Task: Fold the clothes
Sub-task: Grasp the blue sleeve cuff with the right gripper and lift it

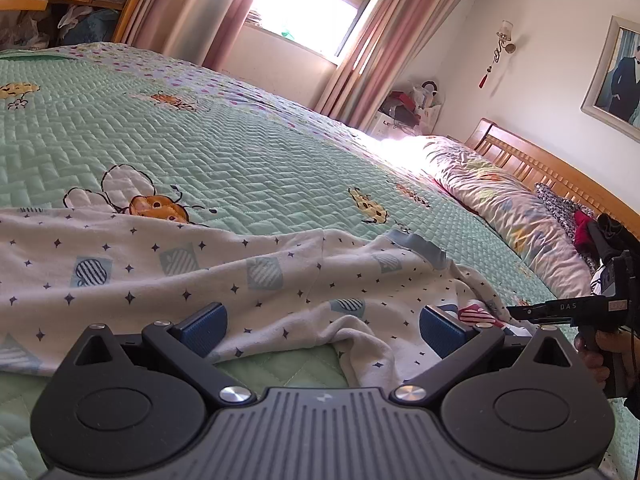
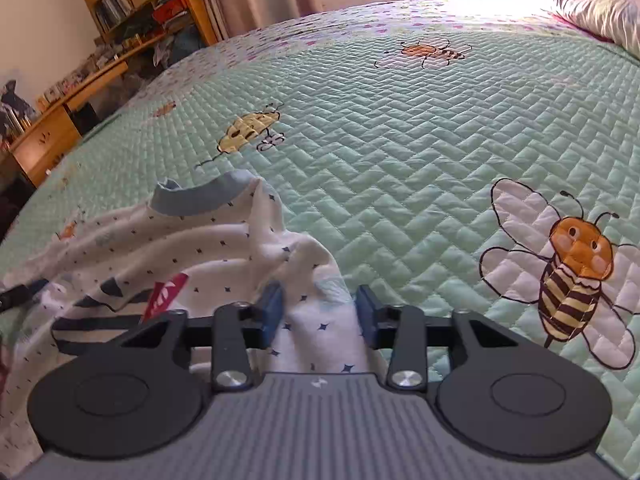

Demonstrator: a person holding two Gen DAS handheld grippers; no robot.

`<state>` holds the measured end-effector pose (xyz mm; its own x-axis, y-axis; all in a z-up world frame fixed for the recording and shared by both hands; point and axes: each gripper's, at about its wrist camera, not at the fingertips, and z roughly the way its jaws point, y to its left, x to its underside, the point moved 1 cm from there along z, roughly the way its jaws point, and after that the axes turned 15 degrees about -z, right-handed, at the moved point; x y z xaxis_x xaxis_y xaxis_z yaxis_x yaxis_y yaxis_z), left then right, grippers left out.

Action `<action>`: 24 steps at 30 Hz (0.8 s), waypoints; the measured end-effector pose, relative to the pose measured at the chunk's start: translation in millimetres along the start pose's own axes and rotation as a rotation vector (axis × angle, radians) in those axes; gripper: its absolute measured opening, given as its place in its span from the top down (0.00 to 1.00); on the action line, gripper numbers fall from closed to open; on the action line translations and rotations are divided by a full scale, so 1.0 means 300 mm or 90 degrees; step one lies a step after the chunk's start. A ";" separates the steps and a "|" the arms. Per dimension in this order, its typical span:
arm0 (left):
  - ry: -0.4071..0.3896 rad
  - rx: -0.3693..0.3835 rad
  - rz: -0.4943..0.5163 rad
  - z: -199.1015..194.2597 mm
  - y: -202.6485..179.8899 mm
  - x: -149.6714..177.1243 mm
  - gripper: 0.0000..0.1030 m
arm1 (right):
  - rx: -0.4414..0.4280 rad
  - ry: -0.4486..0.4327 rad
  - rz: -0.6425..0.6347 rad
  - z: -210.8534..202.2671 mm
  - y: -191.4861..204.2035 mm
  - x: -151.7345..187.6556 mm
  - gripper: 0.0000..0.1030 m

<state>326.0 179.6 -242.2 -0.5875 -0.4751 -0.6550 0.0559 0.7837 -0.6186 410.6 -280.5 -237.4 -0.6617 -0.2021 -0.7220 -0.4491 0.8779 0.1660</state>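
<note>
Now I am at the near edge of the bed [image 2: 400, 128], with one gripper in each hand, and the garment [image 1: 168, 268] lies crumpled on the green quilt just in front of me. It is a white shirt with small dark stars and a blue collar [image 2: 200, 196].

My right gripper [image 2: 318, 312] points down into the shirt. A raised fold of the cloth stands between its two blue pads [image 2: 271, 312], and the jaws are narrow. The fold fills the gap and touches both pads, so I judge that I grip the cloth here, but I cannot see how firm the hold is. The collar lies beyond this gripper and a little to its left, so I think I hold the part near the shoulder.

My left gripper [image 1: 322, 322] is wide open. Its pads [image 1: 204, 322] stand on both sides of a bunched edge of the shirt and do not press it.

The long side of the shirt runs across, from my right hand toward the far left of the left view. So the right hand is nearer to the collar end and the left hand nearer to the body. I think the next move is to close the left gripper, and then pull the two apart along this line to flatten the shirt.
</note>
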 end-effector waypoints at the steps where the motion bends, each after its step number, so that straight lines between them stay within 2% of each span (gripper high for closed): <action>1: 0.000 0.000 0.000 0.000 0.000 0.000 0.01 | -0.010 -0.007 0.017 -0.012 -0.017 0.005 0.70; 3: 0.001 0.000 0.000 0.000 0.000 0.000 0.01 | -0.016 -0.002 0.024 -0.016 -0.036 0.027 0.75; 4: 0.001 0.000 -0.001 0.000 0.000 0.000 0.01 | -0.017 0.003 0.024 -0.014 -0.042 0.040 0.84; 7: 0.001 0.001 -0.001 0.000 0.001 0.000 0.01 | -0.017 -0.002 0.036 -0.010 -0.047 0.045 0.96; 10: 0.001 0.001 -0.002 0.000 0.002 -0.001 0.01 | 0.035 -0.007 0.002 -0.035 -0.039 0.024 0.97; 15: 0.001 -0.001 0.000 0.000 -0.001 0.001 0.01 | 0.147 -0.039 0.001 -0.162 -0.149 -0.018 0.97; 19: 0.002 0.000 -0.001 0.000 0.000 0.001 0.01 | 0.114 0.012 0.012 -0.120 -0.139 0.000 0.88; 21: 0.002 0.001 -0.002 -0.001 0.001 0.000 0.01 | 0.110 -0.028 0.027 -0.153 -0.120 0.008 0.82; 23: 0.002 0.002 -0.003 0.000 0.002 -0.001 0.01 | 0.102 -0.067 0.067 -0.218 -0.125 0.028 0.66; 24: 0.002 0.002 -0.004 -0.001 0.003 -0.002 0.01 | 0.105 -0.076 0.078 -0.255 -0.129 0.044 0.66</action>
<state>326.2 180.5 -242.3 -0.5903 -0.4788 -0.6499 0.0550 0.7794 -0.6241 373.3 -350.2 -202.0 -0.6257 -0.0456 -0.7787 -0.2589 0.9539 0.1521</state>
